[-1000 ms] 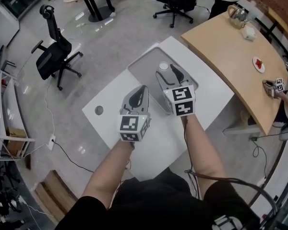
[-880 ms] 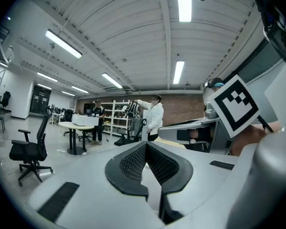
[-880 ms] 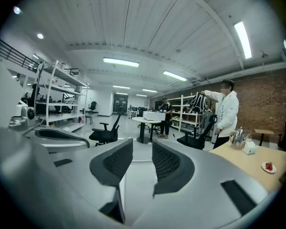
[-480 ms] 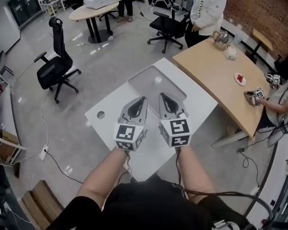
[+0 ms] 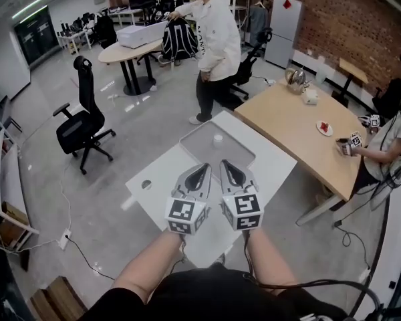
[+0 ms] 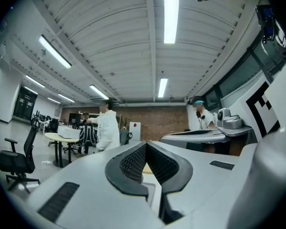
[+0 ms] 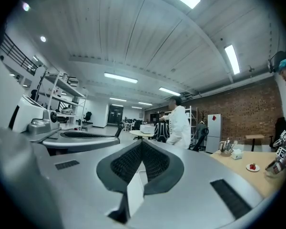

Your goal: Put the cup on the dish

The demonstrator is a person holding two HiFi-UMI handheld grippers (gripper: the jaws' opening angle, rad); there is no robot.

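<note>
White table (image 5: 162, 174) in a big office, cup (image 5: 218, 139) sitting on the gray dish (image 5: 202, 147) toward its far corner, left gripper (image 5: 202, 168) and right gripper (image 5: 225, 164) over the near edge, both clamped shut on nothing.

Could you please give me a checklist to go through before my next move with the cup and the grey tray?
1. Cup on the tray: ok, it stands on the far part.
2. Cup upright: ok, as far as the head view shows.
3. Right hand-held gripper empty: ok, jaws together with nothing between.
4. Left hand-held gripper empty: ok, jaws together.
5. Both clear of the cup: ok, held nearer the person.
6. Person in white clear of the table: cannot tell.
</note>
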